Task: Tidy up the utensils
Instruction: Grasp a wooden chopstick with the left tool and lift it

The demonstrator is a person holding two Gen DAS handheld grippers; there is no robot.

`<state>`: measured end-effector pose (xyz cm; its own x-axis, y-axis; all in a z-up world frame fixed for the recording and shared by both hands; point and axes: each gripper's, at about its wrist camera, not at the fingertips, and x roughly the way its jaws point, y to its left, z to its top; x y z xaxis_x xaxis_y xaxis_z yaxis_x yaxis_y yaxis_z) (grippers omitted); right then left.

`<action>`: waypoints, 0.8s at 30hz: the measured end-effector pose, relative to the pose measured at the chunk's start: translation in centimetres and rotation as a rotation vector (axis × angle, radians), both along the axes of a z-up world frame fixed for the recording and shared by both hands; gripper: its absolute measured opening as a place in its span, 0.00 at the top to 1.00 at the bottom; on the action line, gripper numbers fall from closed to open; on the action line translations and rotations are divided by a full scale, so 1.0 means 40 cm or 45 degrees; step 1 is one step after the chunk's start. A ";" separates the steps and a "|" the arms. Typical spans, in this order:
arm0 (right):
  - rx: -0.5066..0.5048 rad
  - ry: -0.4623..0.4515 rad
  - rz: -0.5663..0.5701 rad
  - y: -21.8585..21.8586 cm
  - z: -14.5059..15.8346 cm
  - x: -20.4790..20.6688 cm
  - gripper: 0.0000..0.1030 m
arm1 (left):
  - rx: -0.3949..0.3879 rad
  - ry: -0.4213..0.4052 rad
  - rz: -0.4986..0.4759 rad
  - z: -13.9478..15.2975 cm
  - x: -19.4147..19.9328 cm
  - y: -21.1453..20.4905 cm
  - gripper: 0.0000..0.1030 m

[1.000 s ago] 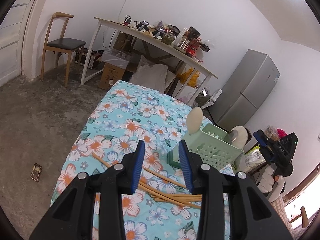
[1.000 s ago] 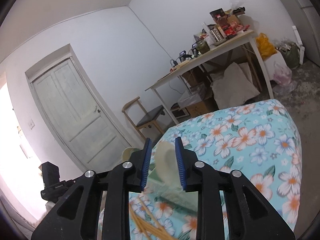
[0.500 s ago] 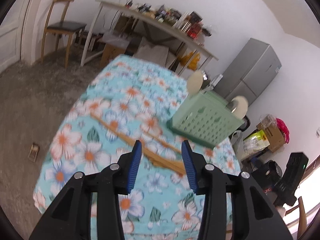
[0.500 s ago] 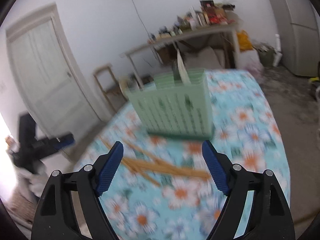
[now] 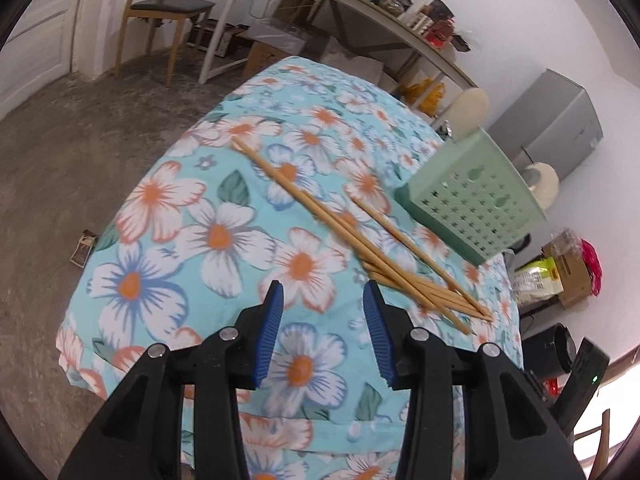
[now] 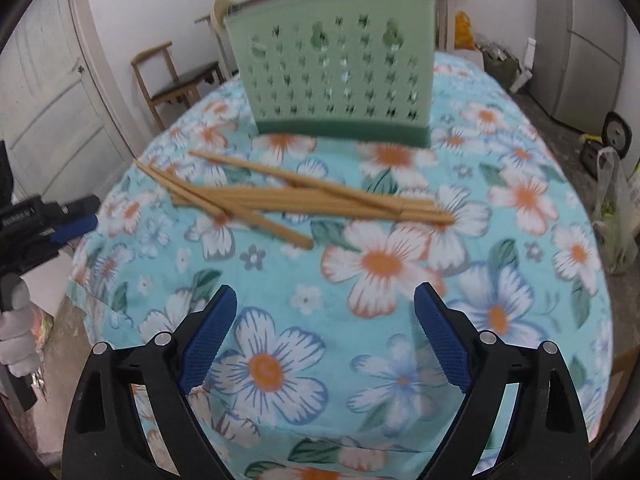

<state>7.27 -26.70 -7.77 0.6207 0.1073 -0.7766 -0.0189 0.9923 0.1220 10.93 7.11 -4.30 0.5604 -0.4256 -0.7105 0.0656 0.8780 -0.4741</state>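
Several wooden chopsticks [image 5: 384, 252] lie in a loose pile on the floral tablecloth [image 5: 208, 236]; they also show in the right wrist view [image 6: 296, 198]. A green perforated utensil holder [image 5: 472, 204] stands behind them, also in the right wrist view [image 6: 340, 68], with two pale spoons [image 5: 470, 106] sticking out of it. My left gripper [image 5: 324, 332] is open and empty, hovering short of the pile. My right gripper [image 6: 326, 340] is wide open and empty, above the cloth in front of the chopsticks.
The table edge [image 6: 92, 312] drops to a concrete floor [image 5: 80, 128]. A wooden chair [image 5: 160, 16], a long cluttered desk [image 5: 360, 12] and a grey fridge [image 5: 556, 120] stand around the room. My left gripper appears at the left of the right wrist view [image 6: 36, 220].
The right gripper let go of the pale spoon in the holder, opened wide and drew back. Both grippers now tilt down at the chopsticks, the left one closer to the table.
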 end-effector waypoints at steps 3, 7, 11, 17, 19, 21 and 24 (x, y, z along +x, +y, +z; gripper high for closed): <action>-0.043 0.030 -0.007 0.019 -0.024 0.010 0.09 | 0.005 -0.002 0.036 -0.007 0.012 0.009 0.61; -0.091 0.026 -0.008 0.041 -0.040 0.011 0.08 | -0.014 0.006 0.059 -0.021 0.030 0.018 0.61; -0.117 -0.015 -0.034 0.049 -0.048 -0.001 0.07 | -0.044 0.016 0.051 -0.035 0.050 0.020 0.61; -0.099 -0.044 -0.060 0.046 -0.048 -0.004 0.07 | -0.214 0.051 0.042 -0.053 0.100 0.023 0.62; -0.100 -0.050 -0.064 0.048 -0.049 -0.005 0.07 | -0.301 0.082 0.043 -0.065 0.122 0.025 0.62; -0.090 -0.050 -0.062 0.045 -0.047 -0.005 0.07 | -0.378 0.116 0.057 -0.077 0.138 0.029 0.63; -0.084 -0.055 -0.059 0.041 -0.046 -0.008 0.07 | -0.507 0.189 0.114 -0.110 0.164 0.045 0.66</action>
<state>6.96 -25.05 -9.60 0.6569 0.0269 -0.7535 0.0235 0.9981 0.0561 17.47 8.92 -8.71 0.5117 -0.6371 -0.5763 -0.0973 0.6235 -0.7757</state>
